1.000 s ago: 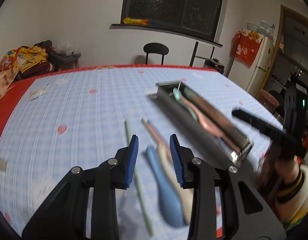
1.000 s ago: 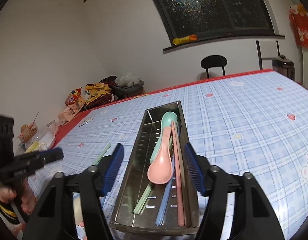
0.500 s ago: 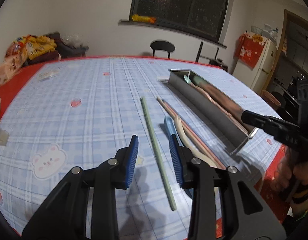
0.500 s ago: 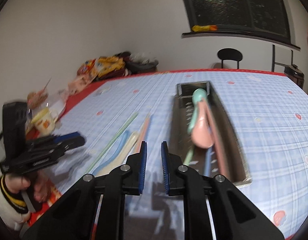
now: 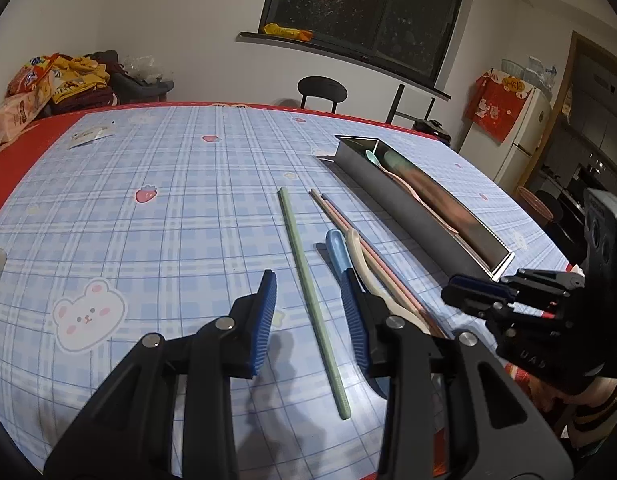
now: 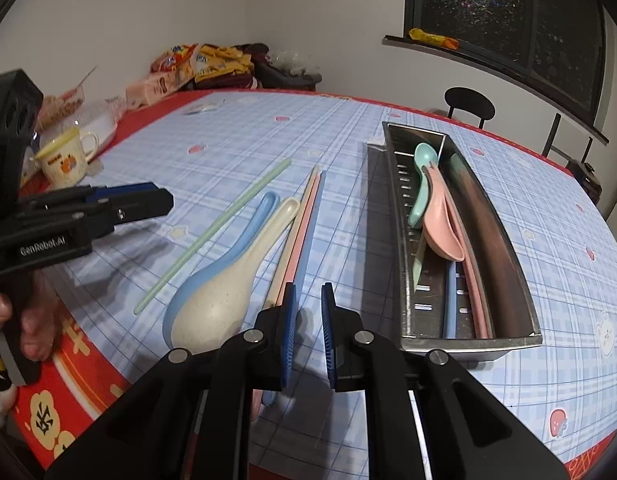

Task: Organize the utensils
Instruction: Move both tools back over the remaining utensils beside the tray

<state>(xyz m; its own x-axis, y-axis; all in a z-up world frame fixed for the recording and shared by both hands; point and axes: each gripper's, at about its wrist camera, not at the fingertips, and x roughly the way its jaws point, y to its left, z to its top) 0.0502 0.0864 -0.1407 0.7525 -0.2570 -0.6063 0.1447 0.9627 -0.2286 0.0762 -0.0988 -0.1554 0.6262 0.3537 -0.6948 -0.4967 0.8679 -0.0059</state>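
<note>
A: What takes up most of the view?

B: White walls and a big dark window with a yellow packet on its sill. A white fridge with a red cloth over it stands at the right of the left wrist view, and a black chair sits beyond the far edge of the counter.

A: And the counter itself?

B: It wears a blue plaid cloth with bears and strawberries, red along the border. Snack bags and clothes are heaped at the far corner, with a yellow mug near the edge.

A: Where are the utensils?

B: A long steel tray lies on the cloth, holding a pink spoon, a teal spoon and some chopsticks. Beside it, loose on the cloth: a cream spoon nested on a blue spoon, a bunch of pink and blue chopsticks just beside them, and one green chopstick lying apart.

A: The fingers?

B: The left gripper has its fingers parted, straddling the green chopstick without touching it. The right gripper has just been closing; its fingers are nearly together with nothing between them, above the near ends of the loose chopsticks.
</note>
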